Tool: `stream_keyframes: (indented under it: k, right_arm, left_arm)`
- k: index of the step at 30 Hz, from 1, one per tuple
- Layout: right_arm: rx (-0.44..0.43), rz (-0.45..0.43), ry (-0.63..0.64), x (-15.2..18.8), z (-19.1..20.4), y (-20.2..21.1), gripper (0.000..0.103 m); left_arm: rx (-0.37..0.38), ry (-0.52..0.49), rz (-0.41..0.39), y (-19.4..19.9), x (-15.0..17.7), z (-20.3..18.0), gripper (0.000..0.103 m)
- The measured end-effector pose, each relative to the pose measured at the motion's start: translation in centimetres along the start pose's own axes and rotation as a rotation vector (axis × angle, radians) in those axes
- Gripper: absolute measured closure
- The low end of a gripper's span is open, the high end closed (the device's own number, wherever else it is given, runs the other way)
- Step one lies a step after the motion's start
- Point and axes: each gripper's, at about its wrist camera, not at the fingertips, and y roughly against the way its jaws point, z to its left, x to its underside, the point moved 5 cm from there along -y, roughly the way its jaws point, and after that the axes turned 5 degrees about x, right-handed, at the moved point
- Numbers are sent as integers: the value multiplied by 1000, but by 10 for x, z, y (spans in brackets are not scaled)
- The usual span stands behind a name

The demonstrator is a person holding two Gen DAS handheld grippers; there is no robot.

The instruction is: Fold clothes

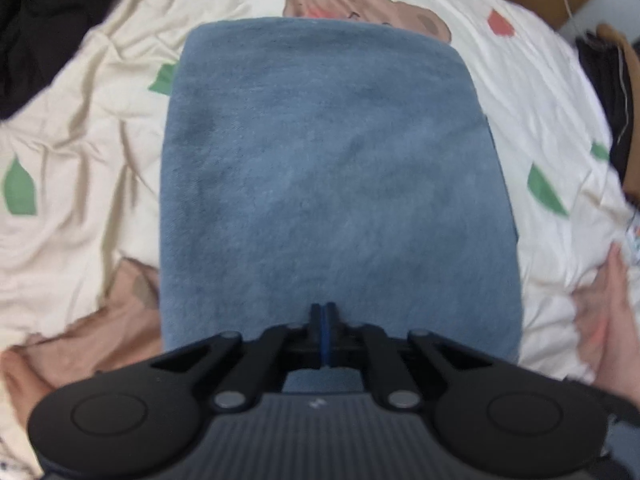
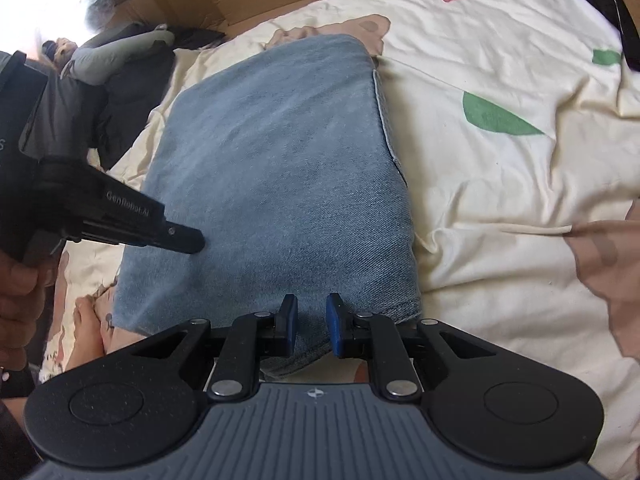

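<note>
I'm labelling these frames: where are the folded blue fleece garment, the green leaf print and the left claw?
Folded blue fleece garment (image 1: 336, 168): left wrist view, middle of top layer.
Green leaf print (image 2: 494, 116): right wrist view, leaf's centre.
Left claw (image 2: 192, 240): right wrist view, fingertips.

- "GenRobot.AI" stands in small pale letters on the black side of the left claw, seen at the left of the right wrist view; the last letters are hard to make out.
- A small pale logo mark, a round cross-like sign, sits on the grey ribbed body of the right claw in the right wrist view.
- A similar small pale mark shows on the ribbed body in the left wrist view, too blurred to read.
</note>
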Motion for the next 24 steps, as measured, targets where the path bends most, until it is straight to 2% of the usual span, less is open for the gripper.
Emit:
stream_keyframes:
  k: [5,9,12,15,17,20,24]
  right_arm:
    - [-39,-15,-91,-1,-13,12,78]
    - [-131,-10,-232,6,-27,14,56]
    - [-212,-1,-400,14,-47,10,56]
    - [-293,-9,-516,19,-57,5,56]
    - [-336,-2,-551,19,-55,-1,55]
    - [-351,3,-532,16,-46,-7,46]
    - [-383,20,-573,19,-43,-16,45]
  left_arm:
    - [-31,35,-40,19,14,15,98]
    - [-3,125,-92,37,26,33,95]
    - [-2,143,-113,44,28,40,95]
    - [18,170,-143,53,29,47,95]
    - [26,173,-153,56,28,48,95]
    - [31,190,-165,58,28,53,95]
    - [45,215,-172,51,30,59,95]
